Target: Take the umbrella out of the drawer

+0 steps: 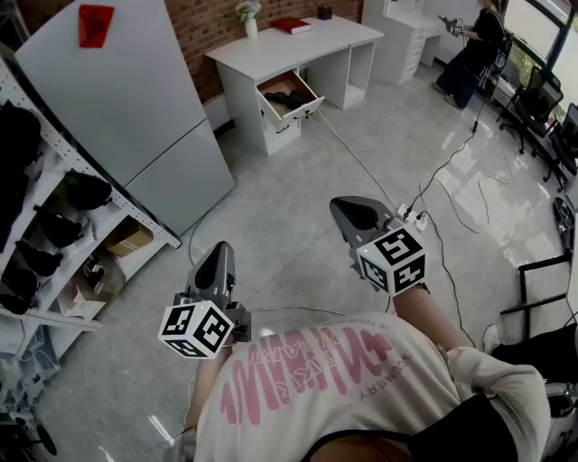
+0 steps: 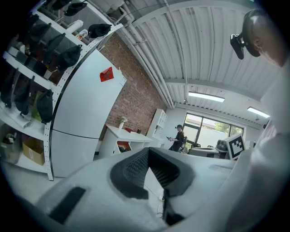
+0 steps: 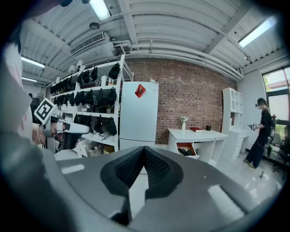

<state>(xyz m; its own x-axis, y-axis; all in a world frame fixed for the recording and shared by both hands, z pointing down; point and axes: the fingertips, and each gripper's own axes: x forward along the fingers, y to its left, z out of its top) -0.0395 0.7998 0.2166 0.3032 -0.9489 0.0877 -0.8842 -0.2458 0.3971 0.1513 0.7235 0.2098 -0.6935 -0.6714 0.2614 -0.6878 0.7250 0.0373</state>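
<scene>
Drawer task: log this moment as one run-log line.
left gripper: shut, empty | right gripper: shut, empty | drawer: open, dark item inside | reach: both grippers far from desk

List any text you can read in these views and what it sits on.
None reads clearly.
Shirt: pink lettering, upside down and creased, illegible.
Red sign on the fridge: too small to read.
Cube on the left gripper and cube on the right gripper: black-and-white square patterns, no words.
Red book on the desk: no legible title.
</scene>
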